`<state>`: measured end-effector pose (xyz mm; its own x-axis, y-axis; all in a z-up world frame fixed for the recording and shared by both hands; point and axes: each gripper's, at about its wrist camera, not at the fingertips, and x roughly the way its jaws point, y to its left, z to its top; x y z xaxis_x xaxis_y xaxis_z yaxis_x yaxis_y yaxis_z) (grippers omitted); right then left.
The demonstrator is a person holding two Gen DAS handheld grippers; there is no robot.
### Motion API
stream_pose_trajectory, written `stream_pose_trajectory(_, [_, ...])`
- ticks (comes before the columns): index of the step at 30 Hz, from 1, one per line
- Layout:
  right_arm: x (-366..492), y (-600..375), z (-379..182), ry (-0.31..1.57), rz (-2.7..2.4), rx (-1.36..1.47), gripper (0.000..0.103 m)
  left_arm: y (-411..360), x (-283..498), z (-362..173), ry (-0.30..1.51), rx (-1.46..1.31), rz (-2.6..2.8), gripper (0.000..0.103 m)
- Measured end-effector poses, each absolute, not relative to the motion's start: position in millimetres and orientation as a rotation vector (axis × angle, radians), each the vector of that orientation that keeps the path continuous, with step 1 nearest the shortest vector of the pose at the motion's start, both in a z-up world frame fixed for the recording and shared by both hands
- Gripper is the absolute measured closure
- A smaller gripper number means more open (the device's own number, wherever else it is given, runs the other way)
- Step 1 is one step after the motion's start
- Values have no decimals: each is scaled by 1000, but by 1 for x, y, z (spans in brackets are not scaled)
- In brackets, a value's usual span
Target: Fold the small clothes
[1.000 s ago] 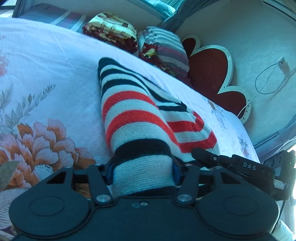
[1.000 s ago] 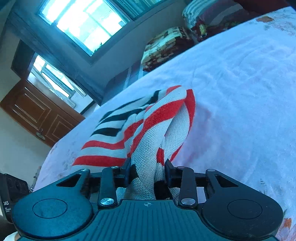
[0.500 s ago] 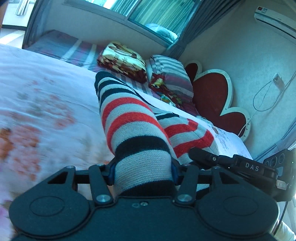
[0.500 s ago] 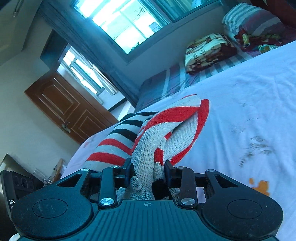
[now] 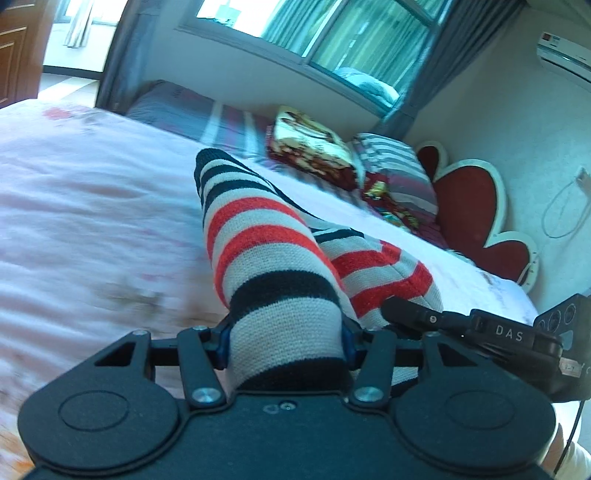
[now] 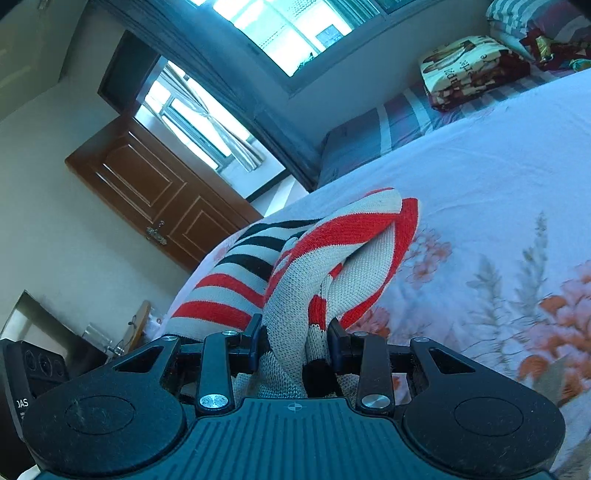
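Note:
A small knitted garment with red, black and cream stripes [image 5: 258,243] hangs between both grippers above a white floral bedspread [image 5: 92,206]. My left gripper [image 5: 284,338] is shut on one end of it. My right gripper [image 6: 295,339] is shut on a bunched end of the same garment [image 6: 332,243]. The right gripper's body [image 5: 509,336] shows at the right of the left wrist view, close beside the left one. The garment's far part drapes down toward the bed.
Folded blankets and pillows [image 5: 314,144] lie at the head of the bed beside a red heart-shaped headboard [image 5: 469,210]. A wooden door [image 6: 155,206] and windows [image 6: 295,33] stand beyond the bed. A floral print [image 6: 517,280] covers the bedspread.
Both grippers have lifted and tilted up with the garment; more of the room and less of the bed shows. The grips on the garment are unchanged.

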<state>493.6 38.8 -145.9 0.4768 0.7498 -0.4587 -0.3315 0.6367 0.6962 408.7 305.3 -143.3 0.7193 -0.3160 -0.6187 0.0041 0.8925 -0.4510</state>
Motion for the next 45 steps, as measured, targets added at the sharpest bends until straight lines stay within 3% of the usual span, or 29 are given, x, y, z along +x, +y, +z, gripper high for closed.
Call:
stream_pose_trajectory(5, [503, 58, -177, 871, 682, 518, 68, 335, 410, -177, 779, -420, -130, 50])
stream_pose_trajectory(9, [505, 46, -198, 918, 668, 513, 68, 340, 406, -193, 765, -433, -143, 36])
stream_pose_trajectory(15, [509, 46, -187, 935, 656, 492, 66, 340, 406, -176, 773, -406, -120, 40])
stream_pose_trajectory(20, [517, 32, -175, 913, 597, 584, 44, 352, 403, -149, 691, -396, -84, 36])
stream_pose_trajectory(25, [542, 34, -174, 916, 571, 608, 44, 349, 429, -151, 707, -406, -66, 37])
stream_pose_trajectory(27, [550, 43, -172, 905, 558, 566, 85, 348, 435, -160, 733, -425, -55, 37])
stream_pose_trajectory(28, [552, 46, -171, 900, 553, 559, 93, 347, 438, -165, 741, -424, -38, 37])
stream_pose_trajectory(37, [551, 58, -189, 880, 458, 423, 93, 338, 453, -185, 781, -441, 8, 28])
stream_pose_trajectory(45, [507, 47, -141, 815, 512, 381, 93, 340, 420, -165, 766, -393, -17, 30])
